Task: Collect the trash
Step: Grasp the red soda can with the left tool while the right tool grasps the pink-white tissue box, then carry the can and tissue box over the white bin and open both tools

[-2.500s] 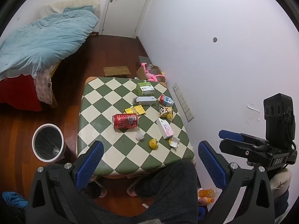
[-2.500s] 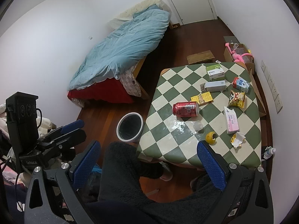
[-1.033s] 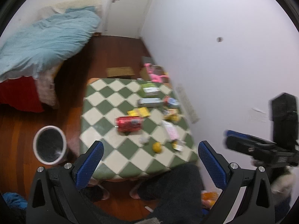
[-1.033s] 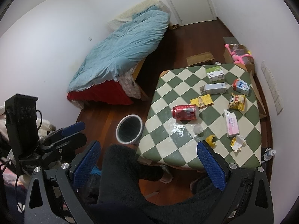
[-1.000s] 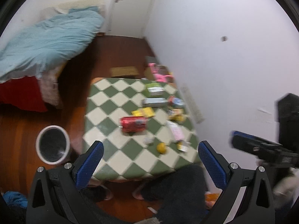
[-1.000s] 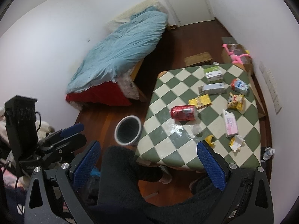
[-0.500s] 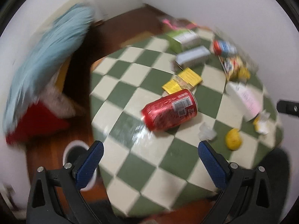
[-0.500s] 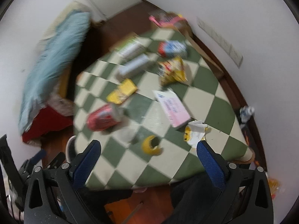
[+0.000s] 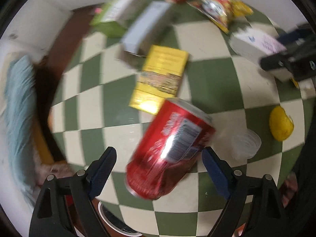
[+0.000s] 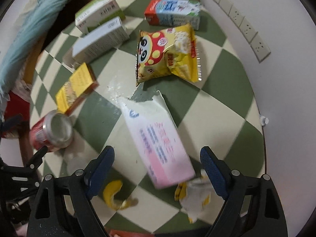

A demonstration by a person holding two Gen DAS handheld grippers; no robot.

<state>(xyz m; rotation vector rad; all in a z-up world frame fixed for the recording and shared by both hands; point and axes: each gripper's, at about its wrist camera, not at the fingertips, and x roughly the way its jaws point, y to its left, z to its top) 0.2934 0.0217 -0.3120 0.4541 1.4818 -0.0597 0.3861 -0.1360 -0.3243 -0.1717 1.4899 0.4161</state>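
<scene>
A red soda can (image 9: pixel 169 150) lies on its side on the green-and-cream checked table (image 9: pixel 217 79). My left gripper (image 9: pixel 158 158) points down over it, one finger on each side. Its jaws are closing and the pads do not visibly press the can. My right gripper (image 10: pixel 157 155) hangs over a pink-and-white packet (image 10: pixel 158 138), which lies between its fingers. These jaws are closing too and stand clear of the packet. Around them lie a yellow box (image 9: pixel 162 79), a yellow snack bag (image 10: pixel 167 55), a milk carton (image 10: pixel 171 11), a yellow peel (image 10: pixel 114 195) and a crumpled wrapper (image 10: pixel 195 195).
A green box (image 10: pixel 96 9) and a grey box (image 10: pixel 100 39) lie at the far side of the table. A clear plastic lid (image 9: pixel 244 144) sits right of the can. A round bin (image 9: pixel 110 219) stands below the table's near edge. A bed (image 9: pixel 19 108) is at the left, a wall with sockets (image 10: pixel 243 23) at the right.
Both grippers have dropped from high above the room to just over the table and tilted downward. The left now straddles the can, the right the pink packet. Both jaws stand narrower.
</scene>
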